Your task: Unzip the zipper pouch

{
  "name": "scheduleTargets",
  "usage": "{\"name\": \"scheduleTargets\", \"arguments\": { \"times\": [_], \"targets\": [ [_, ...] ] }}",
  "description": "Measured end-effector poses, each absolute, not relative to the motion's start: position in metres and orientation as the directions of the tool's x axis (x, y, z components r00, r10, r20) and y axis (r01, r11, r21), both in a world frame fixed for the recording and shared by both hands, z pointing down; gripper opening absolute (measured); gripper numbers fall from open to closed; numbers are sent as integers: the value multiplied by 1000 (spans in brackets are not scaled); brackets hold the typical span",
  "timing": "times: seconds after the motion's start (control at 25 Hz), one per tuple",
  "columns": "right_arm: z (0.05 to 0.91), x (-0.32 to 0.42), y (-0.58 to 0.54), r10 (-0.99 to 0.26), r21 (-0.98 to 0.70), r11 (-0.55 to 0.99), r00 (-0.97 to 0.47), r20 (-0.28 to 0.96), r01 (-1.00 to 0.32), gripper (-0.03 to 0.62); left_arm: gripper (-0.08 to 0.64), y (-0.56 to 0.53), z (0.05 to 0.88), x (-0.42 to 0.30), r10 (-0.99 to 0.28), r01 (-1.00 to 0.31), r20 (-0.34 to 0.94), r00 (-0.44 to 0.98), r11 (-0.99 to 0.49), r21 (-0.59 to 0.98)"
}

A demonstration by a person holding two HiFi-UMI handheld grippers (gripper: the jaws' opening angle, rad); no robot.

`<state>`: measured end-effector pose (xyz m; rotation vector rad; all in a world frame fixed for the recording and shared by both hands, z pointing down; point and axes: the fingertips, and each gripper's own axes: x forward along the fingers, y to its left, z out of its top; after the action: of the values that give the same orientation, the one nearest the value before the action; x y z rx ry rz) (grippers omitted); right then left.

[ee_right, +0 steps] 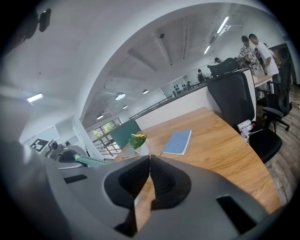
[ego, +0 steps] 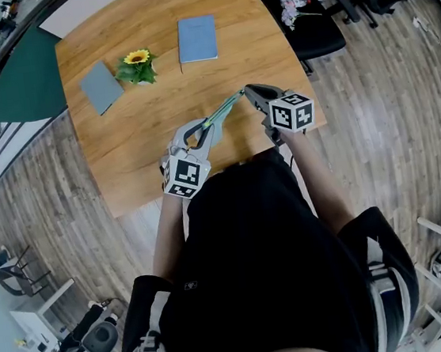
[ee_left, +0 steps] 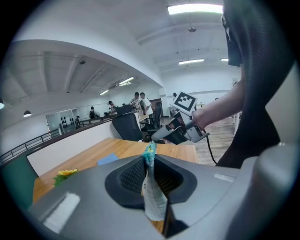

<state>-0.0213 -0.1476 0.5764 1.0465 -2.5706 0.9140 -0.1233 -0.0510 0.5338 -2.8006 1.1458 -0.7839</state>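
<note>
In the head view, the pouch (ego: 225,113) is seen stretched over the table (ego: 121,143) between the left gripper (ego: 203,129) and the right gripper (ego: 248,90). In the left gripper view, the pouch's edge (ee_left: 152,192) is clamped between the jaws. In the right gripper view, the jaws are pressed together, and nothing is seen between them.

The table (ego: 144,141) was smooth, light-grained wood with a soft sheen. The left gripper (ee_left: 149,168) and right gripper (ee_right: 149,171) were matt grey plastic with ribbed pads (ee_left: 133,176). The pouch (ee_left: 153,199) looked thin and matt.
</note>
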Motion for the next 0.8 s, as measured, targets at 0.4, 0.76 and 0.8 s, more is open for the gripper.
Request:
{"name": "scheduleTargets", "arguments": {
  "times": [0.4, 0.76, 0.8],
  "targets": [
    [580, -16, -147, -548, -462, 557, -723, 420, -690, 17, 42, -49, 531, -118, -654, -650, 441, 615, -737, -185],
    [581, -13, -144, -536, -450, 578, -733, 420, -681, 23, 43, -50, 530, -116, -655, -651, 451, 607, -735, -190],
    [580, -12, -144, -527, -454, 590, -745, 410, -668, 23, 43, -51, 529, -115, -657, -652, 449, 606, -733, -193]
  ]
}}
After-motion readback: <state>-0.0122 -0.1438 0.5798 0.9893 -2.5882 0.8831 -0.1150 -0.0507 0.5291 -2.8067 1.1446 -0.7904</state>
